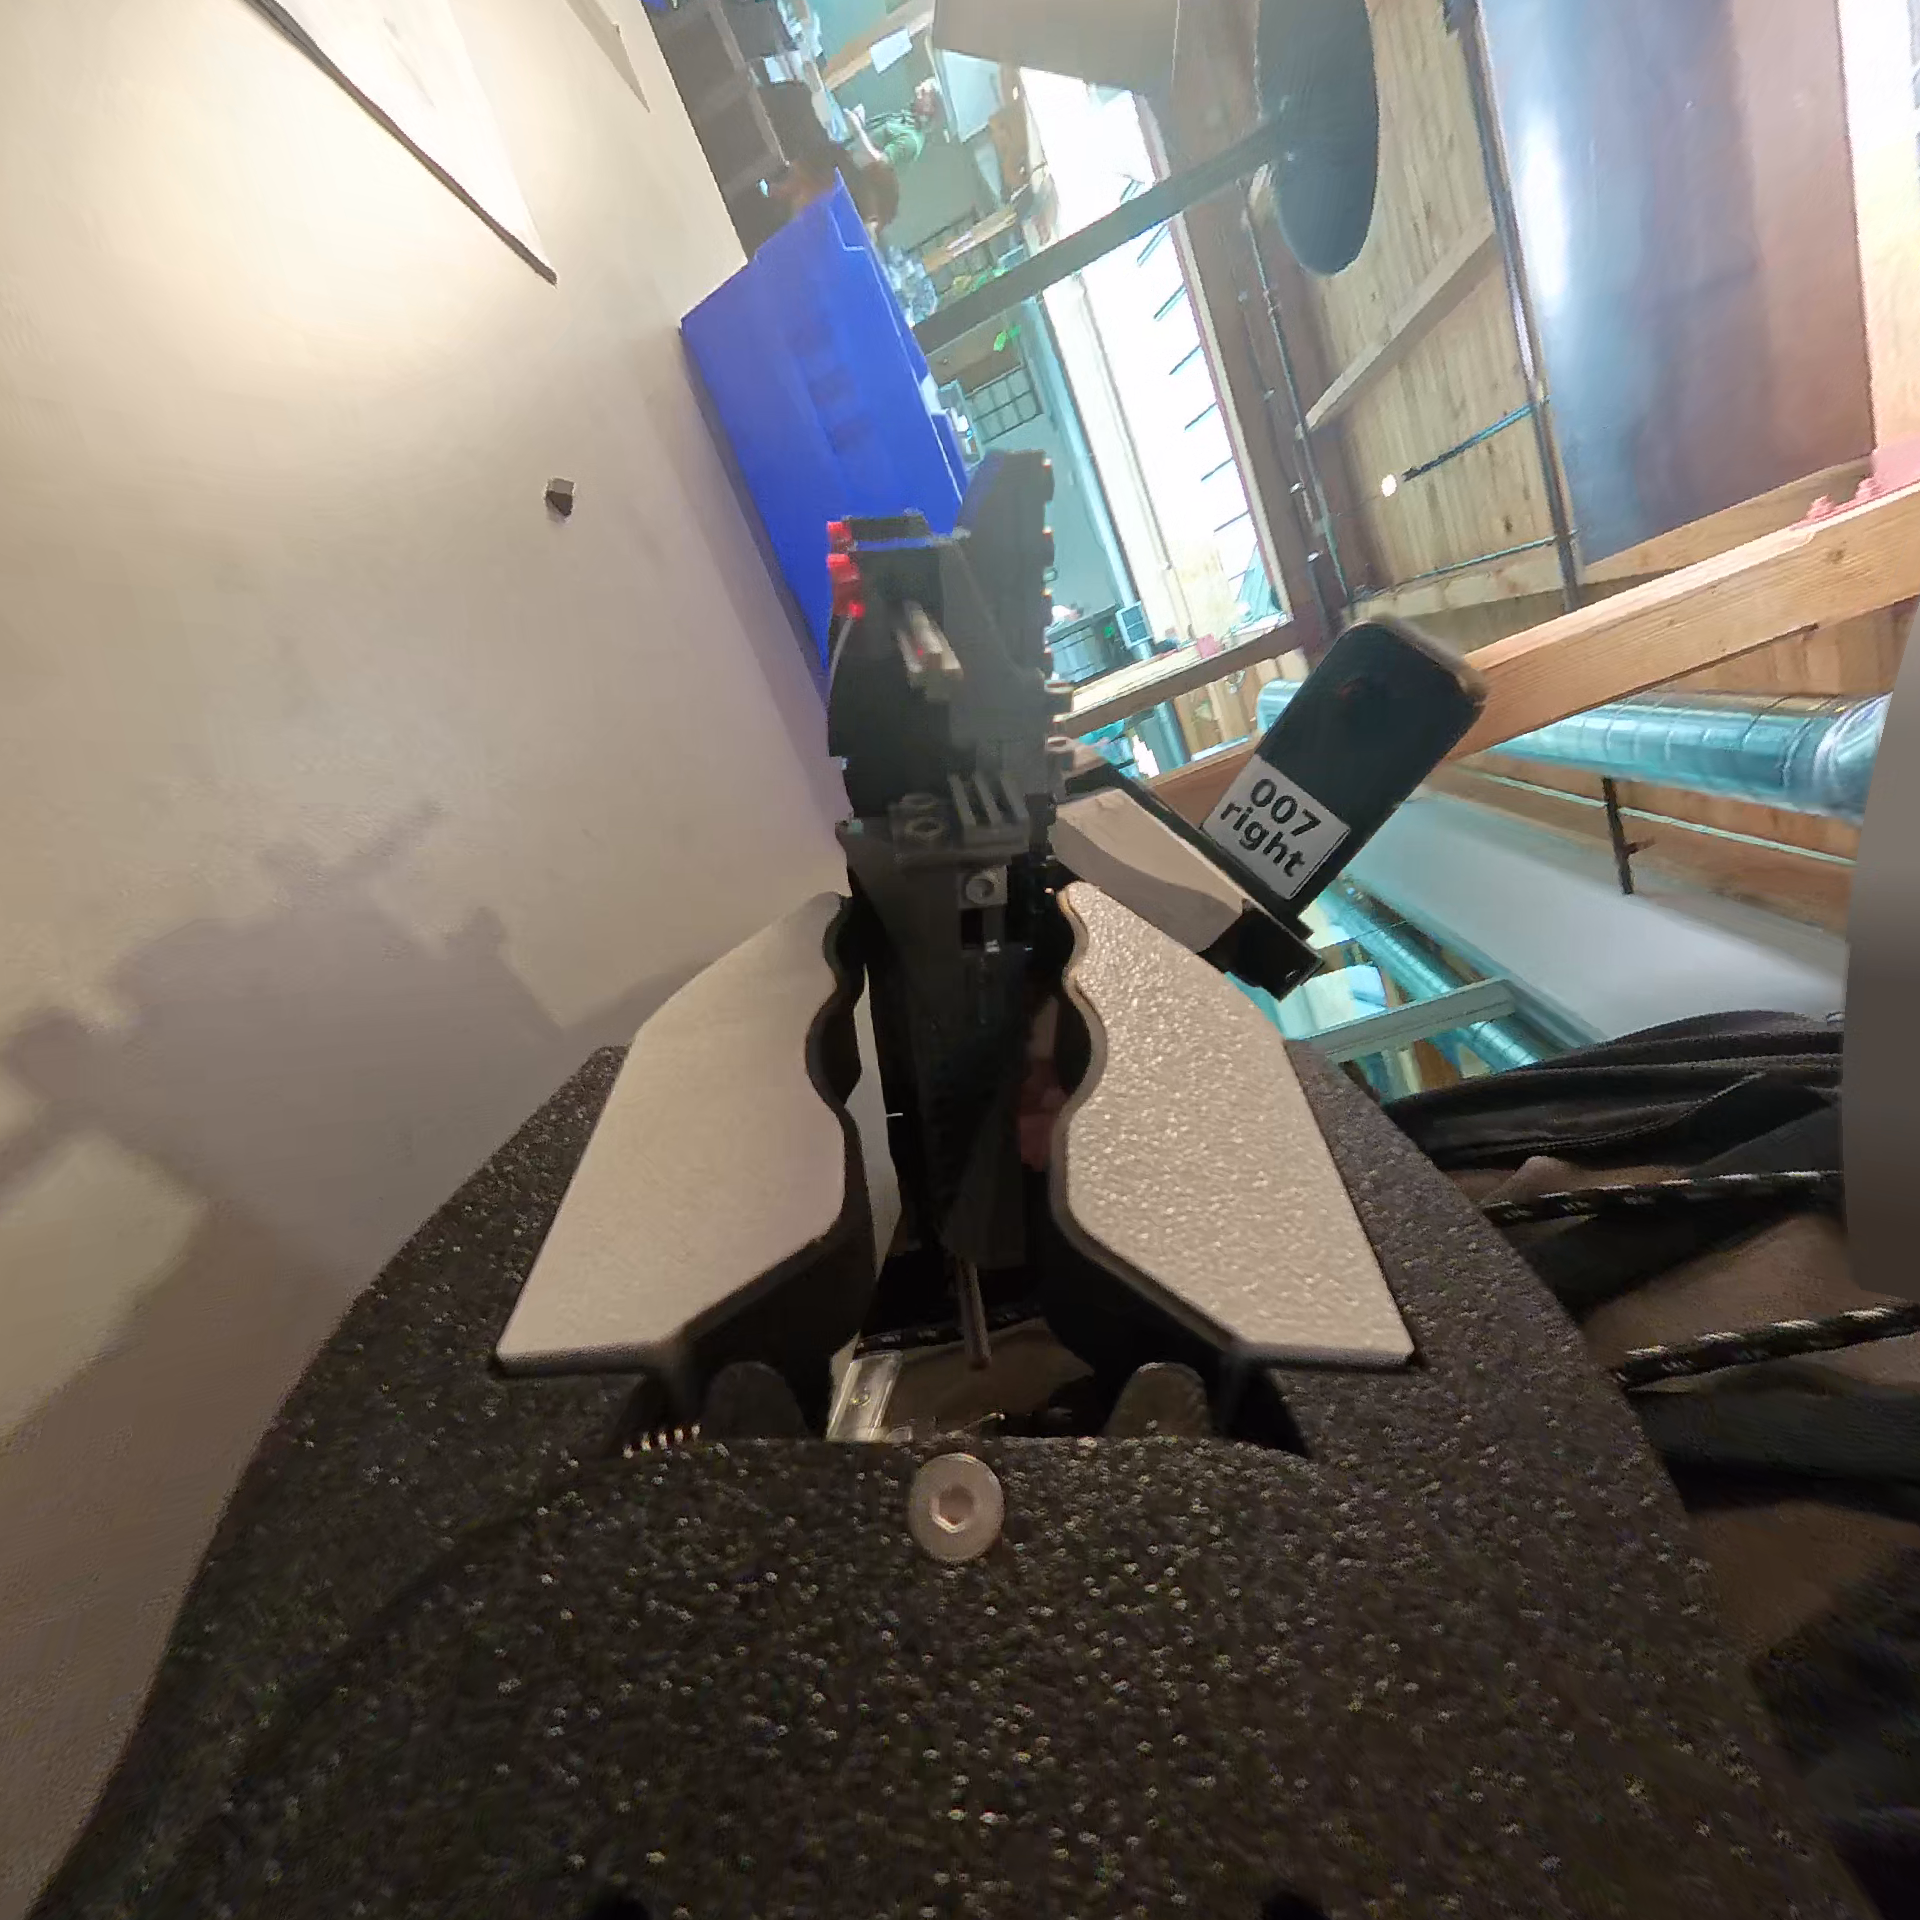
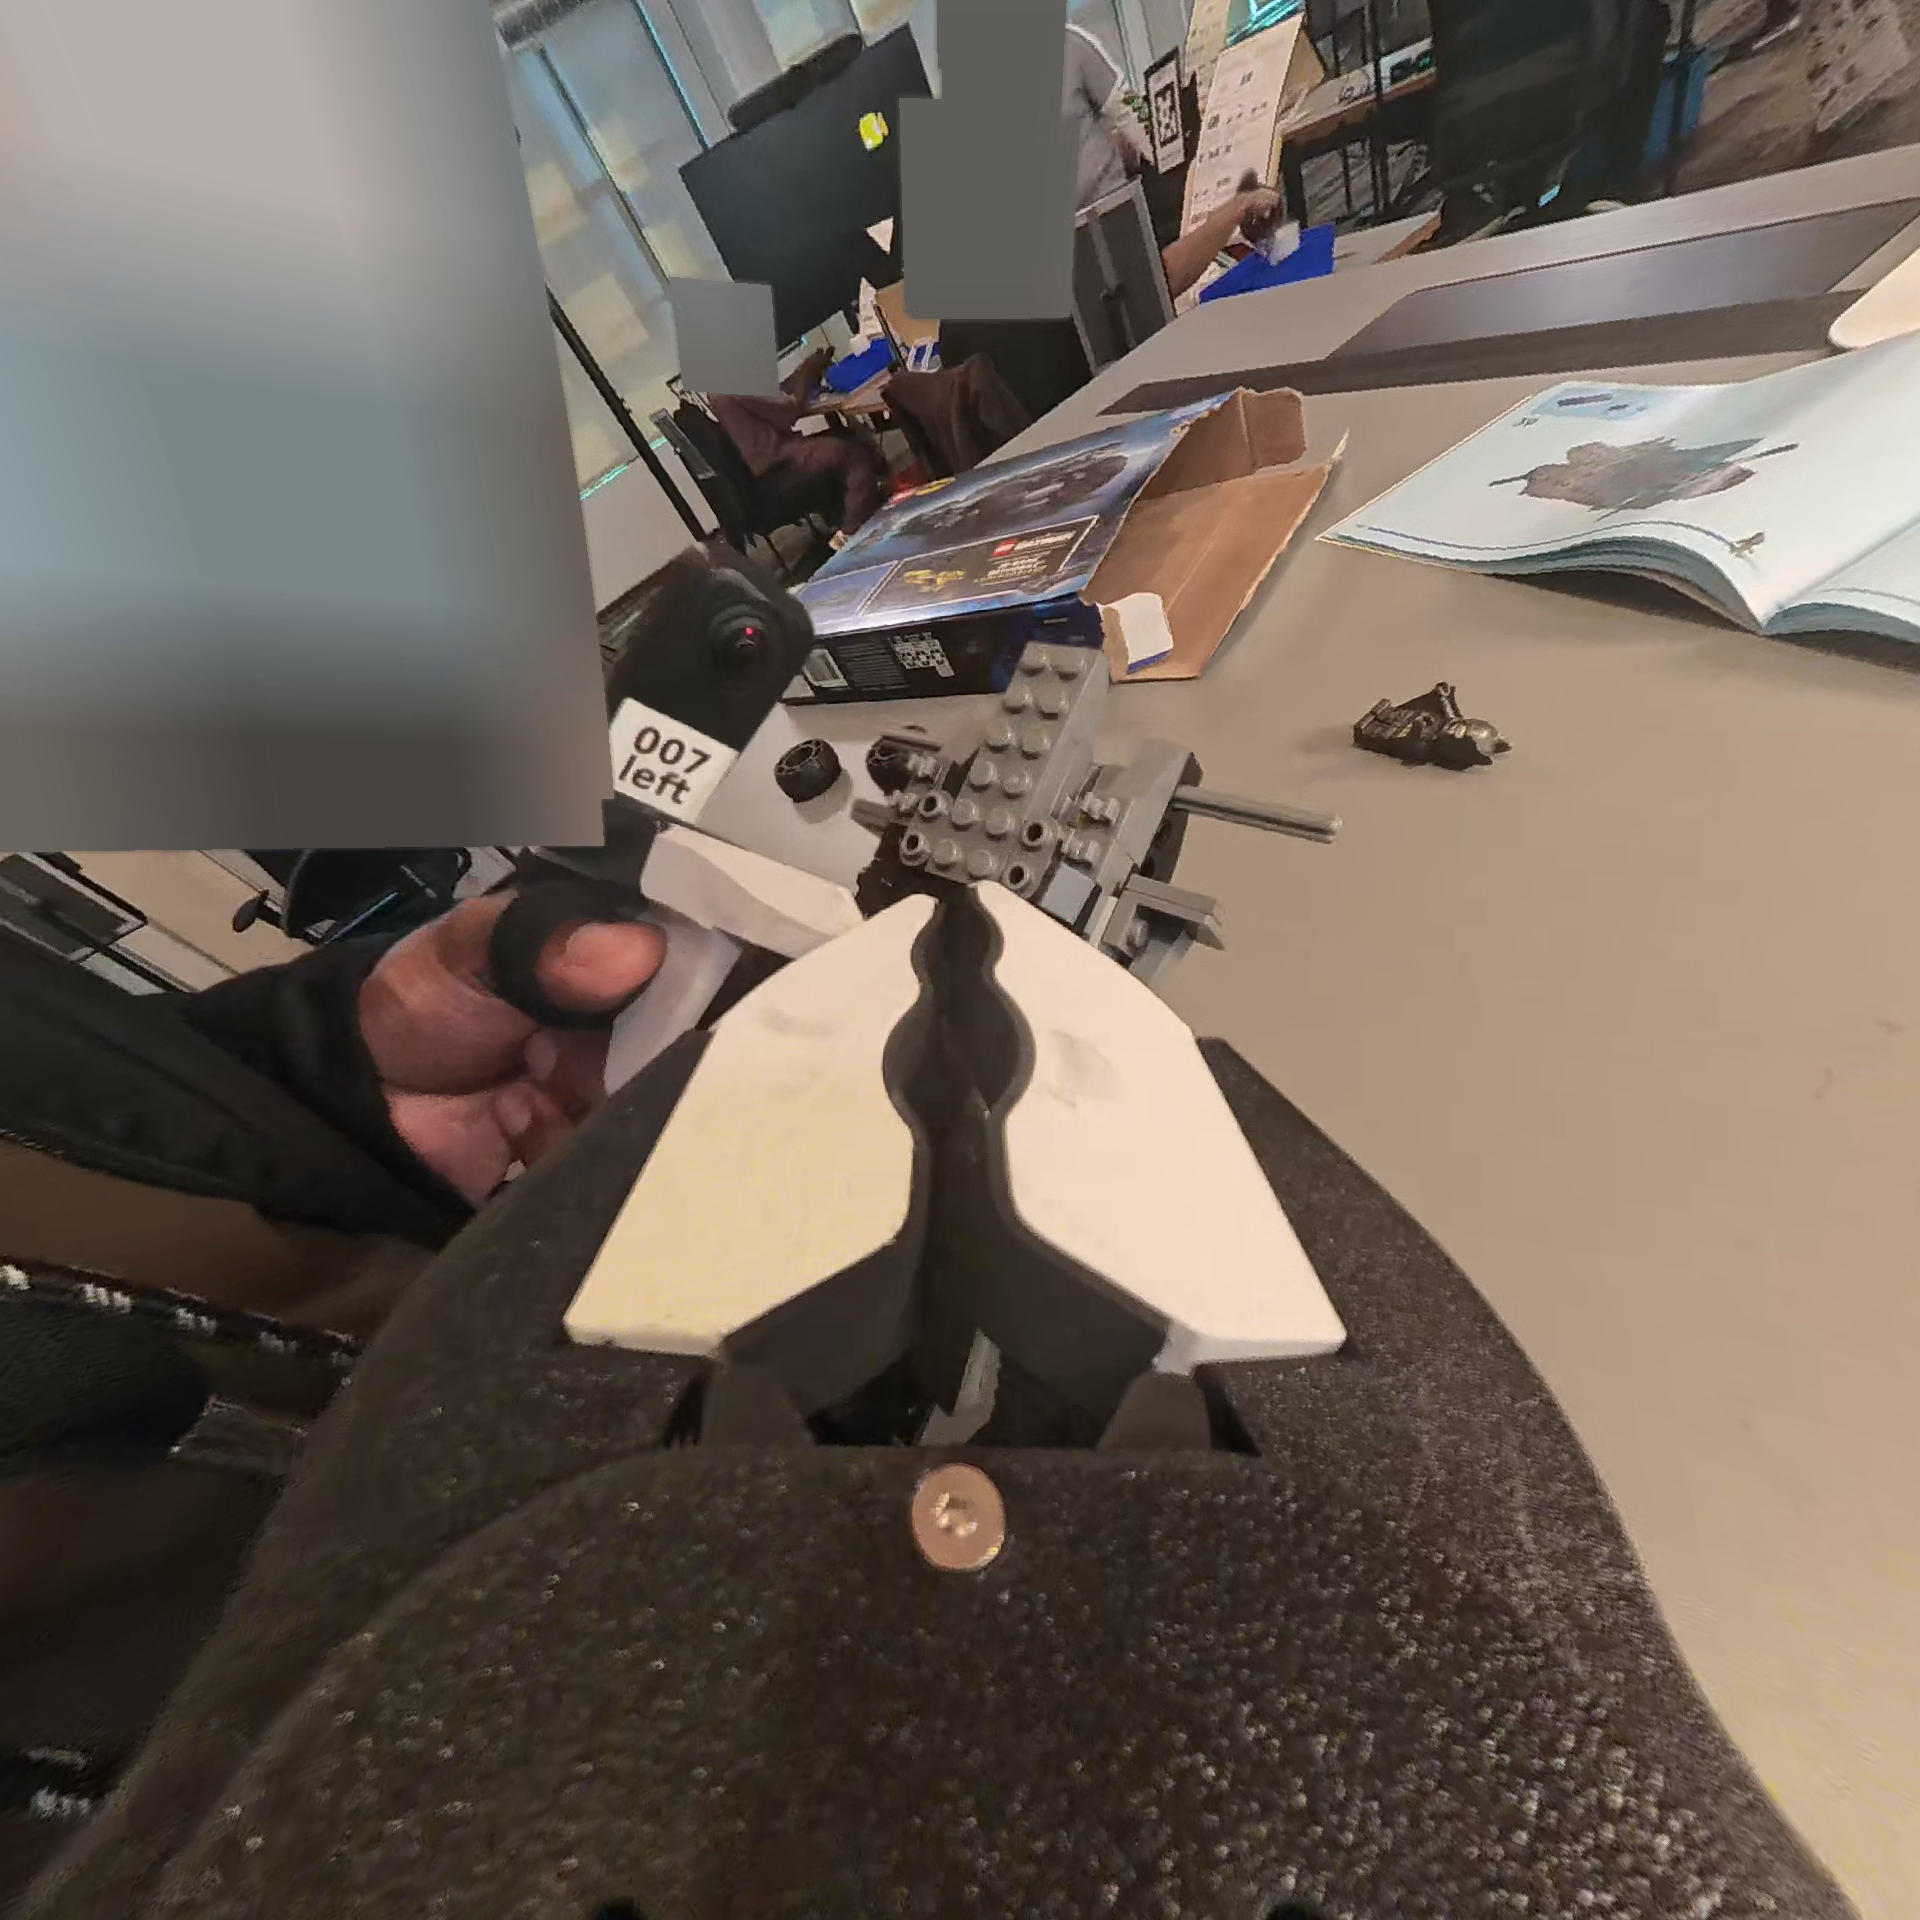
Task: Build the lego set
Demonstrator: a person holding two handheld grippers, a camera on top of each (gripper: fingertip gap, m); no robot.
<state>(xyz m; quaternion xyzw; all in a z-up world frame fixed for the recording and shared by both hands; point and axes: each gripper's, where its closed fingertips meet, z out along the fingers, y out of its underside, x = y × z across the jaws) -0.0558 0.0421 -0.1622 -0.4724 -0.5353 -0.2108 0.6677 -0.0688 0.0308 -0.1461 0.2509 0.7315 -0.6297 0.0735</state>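
Note:
My left gripper (image 1: 951, 914) is shut on the dark grey and black lego model (image 1: 935, 727) and holds it by its sides, above the table (image 1: 312, 727). In the right wrist view the model (image 2: 1018, 790) shows a studded grey top and a grey axle (image 2: 1257, 816) sticking out to the right. My right gripper (image 2: 956, 906) is shut, with its fingertips together right at the model's near edge. I see nothing between its pads. Its finger (image 1: 1143, 883) meets the model's side in the left wrist view.
A small black sub-assembly (image 2: 1434, 727) lies on the grey table (image 2: 1455, 1039). An open instruction booklet (image 2: 1662, 499) lies at the far right, and the set's box (image 2: 987, 551) stands behind the model. Two black wheels (image 2: 805, 769) sit near it. A blue bin (image 1: 821, 405) stands further back. Left and right tips are no more than a few centimetres apart.

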